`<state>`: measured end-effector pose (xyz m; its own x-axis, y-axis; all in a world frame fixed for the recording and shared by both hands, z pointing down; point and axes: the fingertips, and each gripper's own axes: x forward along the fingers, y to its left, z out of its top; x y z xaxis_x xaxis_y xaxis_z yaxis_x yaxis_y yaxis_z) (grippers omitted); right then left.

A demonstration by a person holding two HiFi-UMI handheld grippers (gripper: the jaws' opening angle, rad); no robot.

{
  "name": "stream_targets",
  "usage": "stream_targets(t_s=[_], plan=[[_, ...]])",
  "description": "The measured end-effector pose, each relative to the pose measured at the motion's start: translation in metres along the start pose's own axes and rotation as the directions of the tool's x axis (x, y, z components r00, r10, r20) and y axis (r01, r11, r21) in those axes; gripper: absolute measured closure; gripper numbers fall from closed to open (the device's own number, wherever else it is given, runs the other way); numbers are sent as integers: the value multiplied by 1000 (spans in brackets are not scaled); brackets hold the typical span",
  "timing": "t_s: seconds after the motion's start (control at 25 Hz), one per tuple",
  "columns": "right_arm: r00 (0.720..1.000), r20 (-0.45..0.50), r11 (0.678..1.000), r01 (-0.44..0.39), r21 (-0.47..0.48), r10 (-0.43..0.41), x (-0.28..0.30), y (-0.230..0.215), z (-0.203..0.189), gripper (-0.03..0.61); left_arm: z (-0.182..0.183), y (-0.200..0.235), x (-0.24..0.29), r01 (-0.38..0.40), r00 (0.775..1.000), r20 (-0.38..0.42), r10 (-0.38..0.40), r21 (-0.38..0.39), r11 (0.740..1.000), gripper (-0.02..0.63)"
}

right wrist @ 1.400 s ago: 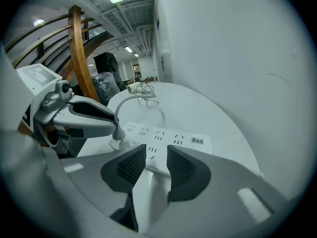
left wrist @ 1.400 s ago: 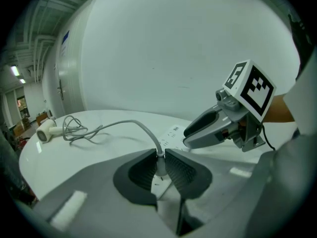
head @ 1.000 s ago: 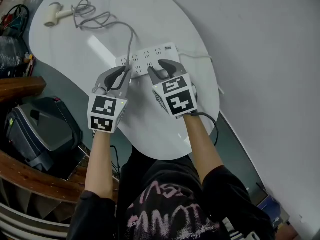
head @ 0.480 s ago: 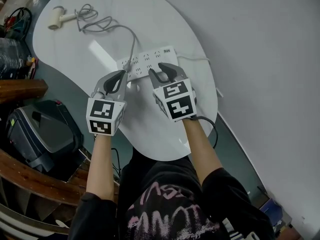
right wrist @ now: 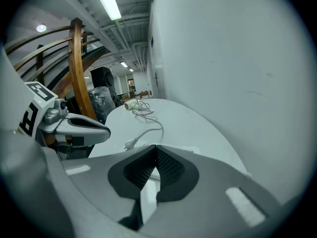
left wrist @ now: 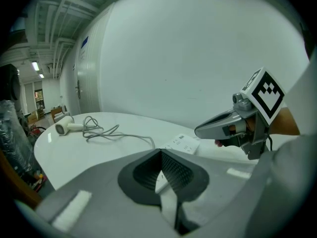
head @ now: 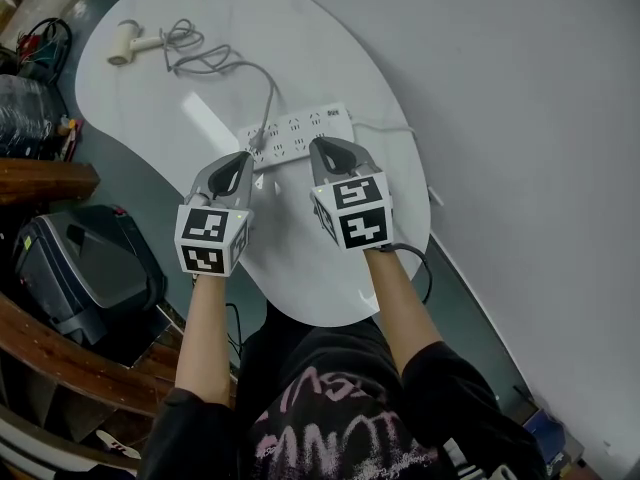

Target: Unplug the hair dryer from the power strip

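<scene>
**Operator:** Was any text, brand, number or sign legible at this moment?

**Inspector:** None was. The white rectangular plastic power strip (head: 295, 128) carried a small dark mark at one end and fine print beside its sockets. Both were too small to read.

**Operator:** And the coded surfaces?

**Inspector:** The white marker cube (head: 210, 240) of the left gripper (head: 241, 160) and the matching cube (head: 355, 213) of the right gripper (head: 322, 146) bore black-and-white square patterns only, with no characters. The black shirt (head: 330, 408) showed pink print that could not be read. A small blue plate (left wrist: 85, 42) on the white wall (left wrist: 198, 58) was also illegible.
</scene>
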<state>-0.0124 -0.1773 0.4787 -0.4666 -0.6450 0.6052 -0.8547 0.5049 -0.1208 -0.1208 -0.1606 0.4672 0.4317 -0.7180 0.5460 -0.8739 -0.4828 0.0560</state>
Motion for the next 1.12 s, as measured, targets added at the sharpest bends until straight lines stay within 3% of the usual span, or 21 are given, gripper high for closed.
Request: stream_targets(t_s=[1.12], plan=[[989, 146, 1000, -7, -17, 9, -53, 4, 42, 555, 49, -13, -37, -80, 990, 121, 76, 24, 997, 607]])
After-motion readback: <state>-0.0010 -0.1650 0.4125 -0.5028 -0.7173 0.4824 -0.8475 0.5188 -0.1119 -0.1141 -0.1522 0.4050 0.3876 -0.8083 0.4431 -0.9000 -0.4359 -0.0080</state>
